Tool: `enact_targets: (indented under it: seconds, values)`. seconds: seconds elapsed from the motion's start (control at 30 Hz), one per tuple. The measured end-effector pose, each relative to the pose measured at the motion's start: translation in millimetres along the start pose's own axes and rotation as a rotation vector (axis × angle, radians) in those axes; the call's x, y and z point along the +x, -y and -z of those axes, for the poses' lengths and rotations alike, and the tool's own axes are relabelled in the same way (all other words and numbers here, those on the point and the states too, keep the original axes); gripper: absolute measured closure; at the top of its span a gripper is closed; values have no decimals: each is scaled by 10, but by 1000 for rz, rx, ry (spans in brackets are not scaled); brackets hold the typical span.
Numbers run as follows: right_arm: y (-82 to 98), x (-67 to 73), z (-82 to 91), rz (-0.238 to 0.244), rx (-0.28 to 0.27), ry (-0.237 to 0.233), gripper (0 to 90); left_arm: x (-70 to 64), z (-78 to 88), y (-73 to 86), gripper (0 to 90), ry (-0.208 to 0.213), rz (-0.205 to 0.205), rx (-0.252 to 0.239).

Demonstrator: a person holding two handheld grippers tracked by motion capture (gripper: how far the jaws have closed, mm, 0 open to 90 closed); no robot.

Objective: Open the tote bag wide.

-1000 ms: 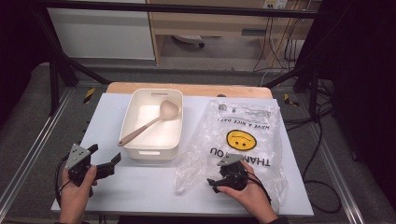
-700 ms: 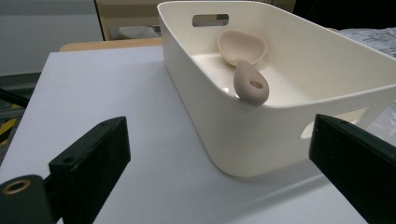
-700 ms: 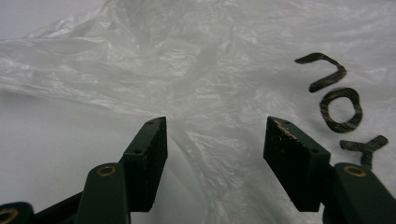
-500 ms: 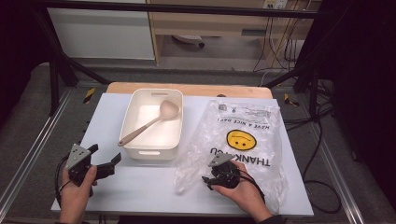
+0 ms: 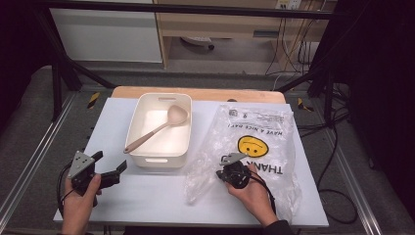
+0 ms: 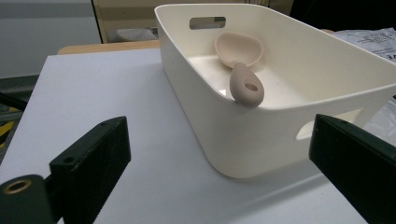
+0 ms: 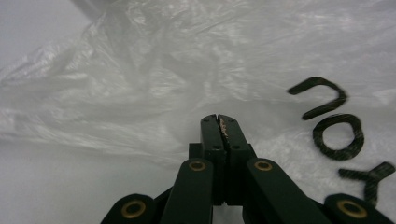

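Observation:
A clear plastic bag (image 5: 259, 127) with a yellow smiley and black print lies flat on the right half of the table. My right gripper (image 5: 222, 175) rests on its near left part. Its jaws have just been closing and now meet, with a thin pale sliver of the film (image 7: 140, 93) pinched between the tips of the right gripper (image 7: 218, 120). My left gripper (image 5: 111, 169) stays open near the front left, aimed at the white bin (image 6: 280, 116) and clear of it. A beige spoon (image 5: 156, 129) leans inside the bin (image 5: 164, 96), its handle end (image 6: 246, 88) over the rim.
The pale blue table top (image 5: 147, 196) has free room in front of the bin and to its left. Metal frame rails run along both sides, and cables hang at the far right.
The right gripper's jaws have come together on the bag film, and the right hand has shifted slightly left. The left hand, bin and spoon have not moved.

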State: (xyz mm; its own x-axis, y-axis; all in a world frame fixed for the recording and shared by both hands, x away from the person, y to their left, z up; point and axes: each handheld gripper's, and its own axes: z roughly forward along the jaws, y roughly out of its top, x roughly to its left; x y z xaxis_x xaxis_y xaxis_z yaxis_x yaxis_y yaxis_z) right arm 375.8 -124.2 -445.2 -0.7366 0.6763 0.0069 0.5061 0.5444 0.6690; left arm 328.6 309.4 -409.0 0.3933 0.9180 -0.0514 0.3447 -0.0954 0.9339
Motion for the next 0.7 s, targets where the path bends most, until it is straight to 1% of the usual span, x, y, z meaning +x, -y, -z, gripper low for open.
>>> enact_targets:
  seconds: [0.07, 0.1, 0.17, 0.23, 0.3, 0.33, 0.37, 0.4, 0.5, 0.53, 0.57, 0.63, 0.7]
  values:
    - [-8, -33, 36, -19, -18, -3, 900, 5, -1, 1, 52, 3, -3, 5]
    - [-12, -52, 72, -18, -37, -3, 900, 7, -3, 1, 52, 3, -3, 6]
    - [-13, -58, 85, -19, -46, 6, 900, 6, -8, 1, 52, 0, -2, 8]
    - [-21, -60, 104, -31, -56, 4, 900, 0, -14, 1, 52, -1, -4, 9]
    - [-26, -46, 117, -35, -75, -16, 887, -6, -16, 2, 53, -1, -6, 12]
    - [-25, -30, 119, -37, -80, -29, 795, -7, -16, 3, 53, -2, -5, 11]
    - [-21, -4, 118, -34, -78, -25, 698, -7, -14, 3, 52, -2, -4, 12]
    - [-2, 63, 107, -17, -60, -18, 513, -6, -13, 4, 52, -3, -2, 10]
    - [22, 150, 80, -4, -31, -2, 286, -4, -9, 7, 52, -3, 0, 11]
    - [17, 172, 62, -1, -28, 3, 229, -5, -9, 6, 52, -2, 0, 10]
    - [17, 172, 62, -1, -28, 3, 229, -5, -11, 6, 52, -1, -3, 10]
    - [-4, 206, 12, 5, -23, -7, 157, -8, -13, 6, 52, 2, -4, 13]
    - [-25, 253, -30, 24, -8, -22, 127, -8, -15, 8, 52, 3, -5, 16]
